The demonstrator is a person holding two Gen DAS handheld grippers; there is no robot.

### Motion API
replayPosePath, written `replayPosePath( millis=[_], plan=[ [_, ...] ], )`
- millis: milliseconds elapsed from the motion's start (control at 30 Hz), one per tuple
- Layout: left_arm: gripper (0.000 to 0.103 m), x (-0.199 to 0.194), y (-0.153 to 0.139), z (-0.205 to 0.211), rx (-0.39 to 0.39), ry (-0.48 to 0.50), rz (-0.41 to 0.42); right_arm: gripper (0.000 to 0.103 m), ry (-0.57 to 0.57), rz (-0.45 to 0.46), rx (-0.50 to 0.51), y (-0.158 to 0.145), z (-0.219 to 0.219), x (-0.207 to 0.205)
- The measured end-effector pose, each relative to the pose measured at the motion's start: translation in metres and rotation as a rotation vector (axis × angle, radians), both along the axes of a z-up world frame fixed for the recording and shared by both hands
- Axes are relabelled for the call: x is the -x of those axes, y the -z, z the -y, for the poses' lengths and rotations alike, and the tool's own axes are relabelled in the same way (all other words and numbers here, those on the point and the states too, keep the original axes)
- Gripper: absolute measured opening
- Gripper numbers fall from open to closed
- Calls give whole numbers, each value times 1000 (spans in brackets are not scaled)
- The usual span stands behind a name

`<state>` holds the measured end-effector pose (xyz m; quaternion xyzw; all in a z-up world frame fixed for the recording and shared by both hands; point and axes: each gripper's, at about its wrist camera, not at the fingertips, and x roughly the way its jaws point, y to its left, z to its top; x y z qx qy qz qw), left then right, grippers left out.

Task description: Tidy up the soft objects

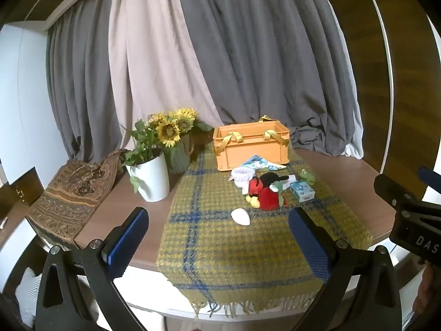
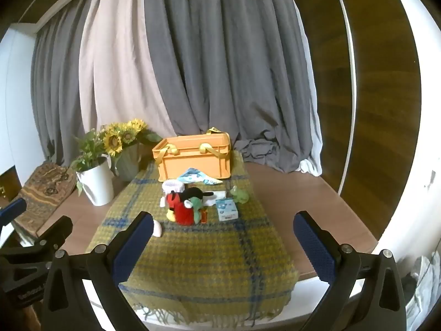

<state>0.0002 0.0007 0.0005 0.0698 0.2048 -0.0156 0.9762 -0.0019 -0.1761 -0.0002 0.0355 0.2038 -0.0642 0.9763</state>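
An orange crate with yellow ribbon handles stands at the back of a green plaid blanket. In front of it lie a red and black plush toy, a white cloth, a blue patterned cloth, a small green frog toy, a blue tissue pack and a white oval object. My left gripper is open and empty, near the table's front. My right gripper is open and empty, likewise short of the pile.
A white pot with greenery and a green vase of sunflowers stand left of the crate. A brown patterned cloth hangs at the table's left edge. Grey curtains hang behind.
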Motion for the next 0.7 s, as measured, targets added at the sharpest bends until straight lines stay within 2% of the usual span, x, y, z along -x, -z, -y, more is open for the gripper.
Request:
replayPosePath(
  millis=[200,400,700],
  plan=[
    [103,11,6,-6,23,7,13,103,-1,7,7,0,2,3],
    [103,4,-6,-6,19,12,-13,103,-1,-4,20,2,0,3],
    [103,-1,-13,-2,16,18,2,103,6,0,21,-4,1,5]
  ],
)
